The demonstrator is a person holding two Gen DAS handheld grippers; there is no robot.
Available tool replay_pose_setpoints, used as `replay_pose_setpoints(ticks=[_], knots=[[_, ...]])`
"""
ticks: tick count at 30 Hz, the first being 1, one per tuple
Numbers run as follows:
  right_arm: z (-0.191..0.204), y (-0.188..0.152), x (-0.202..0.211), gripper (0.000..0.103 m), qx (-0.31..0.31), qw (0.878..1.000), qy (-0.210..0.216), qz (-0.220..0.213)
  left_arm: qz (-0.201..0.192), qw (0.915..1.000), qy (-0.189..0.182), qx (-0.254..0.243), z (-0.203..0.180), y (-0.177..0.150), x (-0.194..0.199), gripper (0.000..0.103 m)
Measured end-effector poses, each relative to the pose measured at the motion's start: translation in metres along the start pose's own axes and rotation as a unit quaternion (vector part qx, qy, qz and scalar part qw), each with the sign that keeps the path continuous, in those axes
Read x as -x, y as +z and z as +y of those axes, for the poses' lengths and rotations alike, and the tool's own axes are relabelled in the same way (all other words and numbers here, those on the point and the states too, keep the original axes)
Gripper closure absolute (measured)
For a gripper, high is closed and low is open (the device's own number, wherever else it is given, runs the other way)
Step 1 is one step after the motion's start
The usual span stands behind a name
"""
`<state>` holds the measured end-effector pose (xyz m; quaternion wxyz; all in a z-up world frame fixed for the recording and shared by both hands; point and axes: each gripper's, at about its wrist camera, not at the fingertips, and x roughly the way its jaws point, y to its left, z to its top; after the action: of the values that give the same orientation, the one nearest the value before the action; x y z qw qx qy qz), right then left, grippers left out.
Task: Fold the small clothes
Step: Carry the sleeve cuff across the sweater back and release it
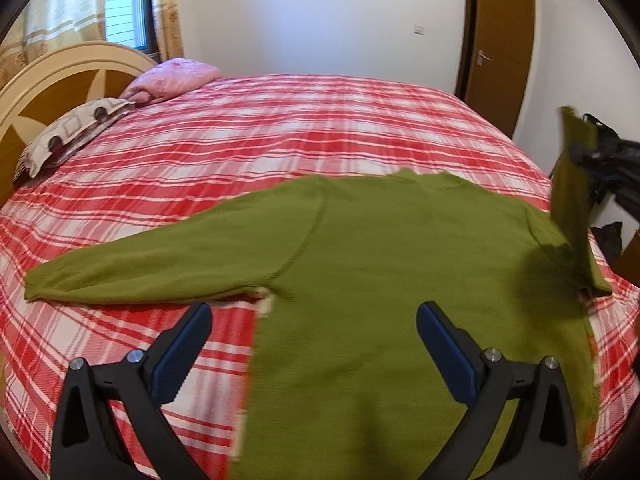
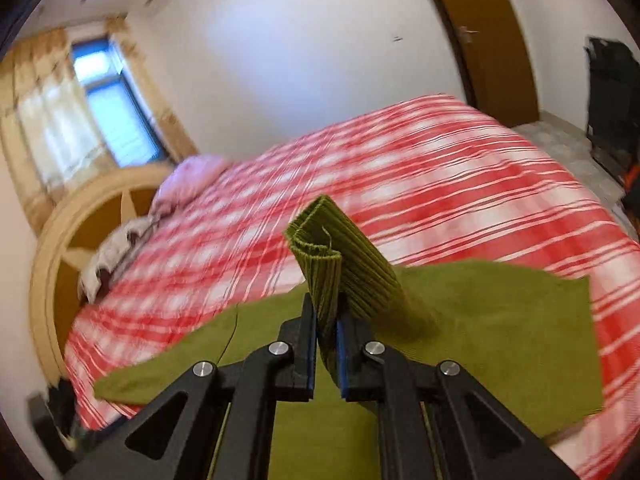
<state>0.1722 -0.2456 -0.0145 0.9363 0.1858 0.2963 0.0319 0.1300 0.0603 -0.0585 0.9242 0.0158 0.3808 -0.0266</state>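
Black and blue, the left tool (image 1: 314, 322) sits at the bottom of the left wrist view with its two fingers spread wide apart and nothing between them. It hangs just above the lower part of the green sweater (image 1: 360, 280).

In the right wrist view, the right tool (image 2: 326, 330) is squeezed tight on the ribbed cuff (image 2: 320, 240) of one sleeve. The cuff sticks up out of the tool toward the middle of the frame and leans a little to the upper left. In the left wrist view that same sleeve (image 1: 570, 200) stands up at the right edge, lifted off the bed, with the right tool (image 1: 580, 152) pinching it near the top.

The sweater lies flat on the bed (image 1: 280, 128). Its neck points away, toward the upper middle of the frame, and its bottom hem is near the lower edge, so its body runs up and down the frame. The other sleeve (image 1: 140, 268) lies flat and stretches long to the left, with its end near the left edge.

The bed has a red and white checked cover. At the upper left are a pink pillow (image 1: 172, 78), a brown patterned pillow (image 1: 68, 136) and a cream headboard (image 1: 52, 80). A window with curtains (image 1: 124, 4) is above them. A brown door (image 1: 500, 48) is at the upper right.
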Motion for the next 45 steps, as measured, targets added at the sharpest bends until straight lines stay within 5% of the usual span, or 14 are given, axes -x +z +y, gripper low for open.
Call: replay_pose_setpoints(ticks=[9,27,31,35,38,39,40,45], knots=[[0.059,-0.047,-0.093,0.096,0.081,0.994,-0.026,0.062,0.007,0.9989,0.032,0.034,0.048,-0.004,-0.016,0.0],[0.102,-0.082,-0.171,0.091,0.097,0.987,-0.016,0.123,0.016,0.9975,0.041,0.054,0.078,-0.009,-0.033,0.0],[0.103,-0.08,-0.168,0.051,0.065,0.986,0.05,0.143,0.018,0.997,0.046,0.061,0.084,-0.01,-0.033,0.0],[0.095,-0.073,-0.144,0.051,0.008,0.973,0.165,0.164,0.016,0.9968,0.049,0.062,0.086,-0.009,-0.031,0.0],[0.074,-0.057,-0.119,0.052,0.012,0.991,0.103,0.088,0.011,0.9969,0.051,0.059,0.084,-0.008,-0.028,0.0],[0.066,-0.053,-0.12,0.062,0.015,0.994,0.073,0.083,0.011,0.997,0.051,0.058,0.082,-0.007,-0.028,0.0],[0.06,-0.052,-0.123,0.075,0.012,0.994,0.063,0.088,0.011,0.9971,0.05,0.056,0.081,-0.007,-0.027,0.0],[0.051,-0.08,-0.154,0.076,0.028,0.987,0.049,0.15,0.006,0.9978,0.048,0.044,0.069,-0.003,-0.023,0.0]])
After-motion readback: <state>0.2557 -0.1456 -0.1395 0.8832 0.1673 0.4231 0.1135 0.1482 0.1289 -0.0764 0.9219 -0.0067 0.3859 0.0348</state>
